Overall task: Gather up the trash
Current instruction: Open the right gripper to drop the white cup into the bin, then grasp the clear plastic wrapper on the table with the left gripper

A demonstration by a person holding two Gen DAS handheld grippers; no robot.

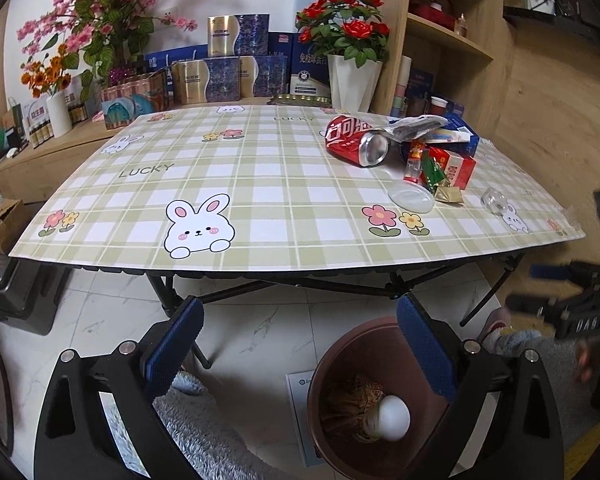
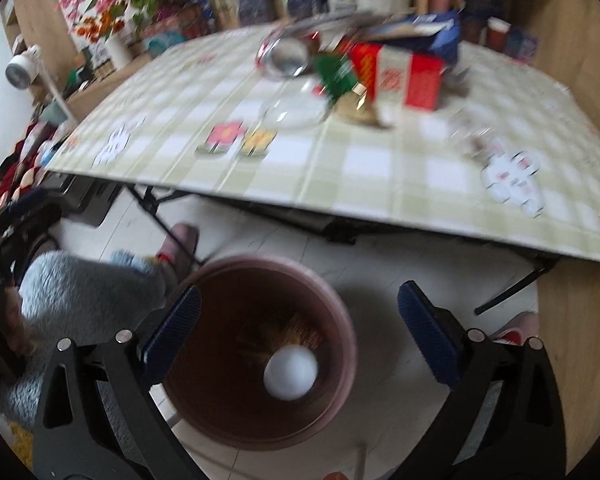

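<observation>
Above the brown bin [image 2: 256,356], the right gripper [image 2: 300,340] is held wide, empty; left gripper [image 1: 300,344] likewise. Remaining trash, including the can [image 1: 356,140], lies far right on the tabletop [image 1: 260,184], nearer the right hand.

i see a folding table [image 1: 292,256] filling the middle of the left wrist frame, topped by a green plaid cloth [image 1: 260,184] with rabbits and flowers. on the cloth at upper right lie a red can [image 1: 354,145] on its side, a red box [image 1: 458,166], a blue box [image 1: 462,133], a clear lid [image 1: 411,199], a gold wrapper [image 1: 449,194] and a small clear cup [image 1: 494,200]. below, on the white tiled floor [image 1: 260,332], stands a brown bin [image 1: 340,412], lower right, beside a paper sheet [image 1: 298,396].
</observation>
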